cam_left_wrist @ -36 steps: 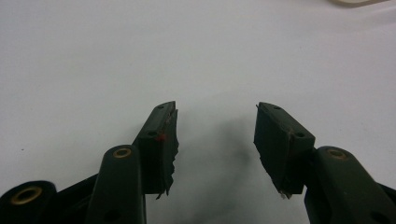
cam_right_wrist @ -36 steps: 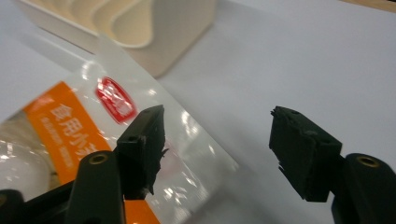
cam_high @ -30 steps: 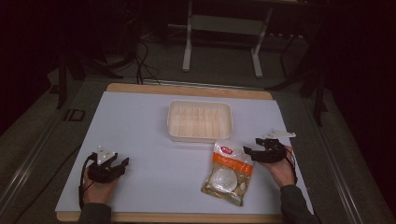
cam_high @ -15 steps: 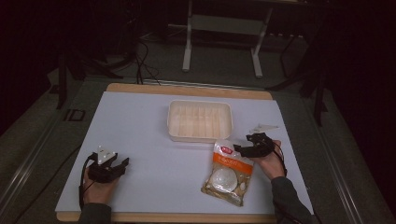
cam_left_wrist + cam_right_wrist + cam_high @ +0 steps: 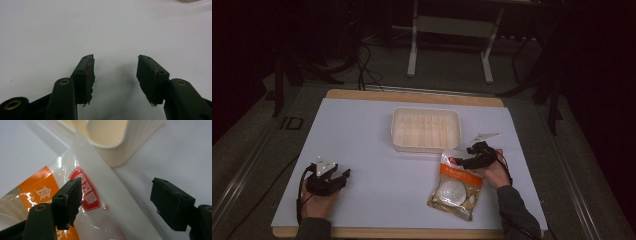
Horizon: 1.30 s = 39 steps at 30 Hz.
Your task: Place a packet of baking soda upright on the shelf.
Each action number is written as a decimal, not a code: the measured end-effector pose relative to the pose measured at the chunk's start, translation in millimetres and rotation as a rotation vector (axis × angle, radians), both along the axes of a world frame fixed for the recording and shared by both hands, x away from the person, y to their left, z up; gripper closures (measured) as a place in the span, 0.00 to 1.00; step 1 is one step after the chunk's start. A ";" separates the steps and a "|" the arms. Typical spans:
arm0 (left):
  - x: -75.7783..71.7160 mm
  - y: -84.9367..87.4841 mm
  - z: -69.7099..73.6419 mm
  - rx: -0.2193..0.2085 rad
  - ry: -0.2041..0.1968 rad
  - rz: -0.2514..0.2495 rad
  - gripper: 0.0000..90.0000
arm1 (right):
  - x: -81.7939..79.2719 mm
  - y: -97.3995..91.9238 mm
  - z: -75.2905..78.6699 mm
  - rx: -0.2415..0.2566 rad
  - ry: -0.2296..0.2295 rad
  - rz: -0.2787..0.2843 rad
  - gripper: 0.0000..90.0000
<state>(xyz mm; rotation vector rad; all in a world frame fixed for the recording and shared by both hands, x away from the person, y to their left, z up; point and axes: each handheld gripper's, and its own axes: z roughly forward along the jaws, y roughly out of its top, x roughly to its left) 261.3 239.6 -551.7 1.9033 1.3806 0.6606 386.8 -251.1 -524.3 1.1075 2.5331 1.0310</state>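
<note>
A: Describe the food packet (image 5: 455,186).

B: I see a clear plastic pouch with an orange band, a red label with white characters, and round white pieces inside. It lies flat on the white table (image 5: 377,165), its top corner just beside the cream tray (image 5: 426,128).

A: Grippers?

B: My right gripper (image 5: 116,202) is spread wide over the pouch's top edge, grasping nothing. My left gripper (image 5: 115,75) is released above bare table.

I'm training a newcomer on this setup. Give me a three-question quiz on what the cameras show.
1. True or false: the right gripper is shut on the food bag.
2. What lies just beyond the bag's top edge? A) cream tray B) bowl C) bottle
3. What lies between the left gripper's fingers?

Key: 1 false, it is open over the bag's top; 2 A; 3 nothing, just bare white tabletop.
</note>
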 end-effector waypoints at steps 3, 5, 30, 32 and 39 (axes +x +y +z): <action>-0.1 0.3 0.2 -0.002 0.001 0.000 0.53 | 1.0 1.9 -2.7 -0.011 0.020 0.028 0.35; 0.0 0.6 0.1 -0.005 0.001 -0.001 0.53 | 0.8 2.6 -2.7 -0.014 0.029 0.038 0.37; -0.4 -0.4 0.1 0.002 -0.005 0.000 0.53 | -17.1 8.1 2.9 -0.115 0.080 0.114 0.54; -0.5 -0.3 0.2 0.002 -0.004 -0.001 0.53 | -14.0 8.4 0.5 -0.114 0.096 0.105 0.56; -0.4 -0.6 0.0 0.001 -0.005 -0.001 0.53 | -8.6 9.5 -2.3 -0.128 0.110 0.069 0.63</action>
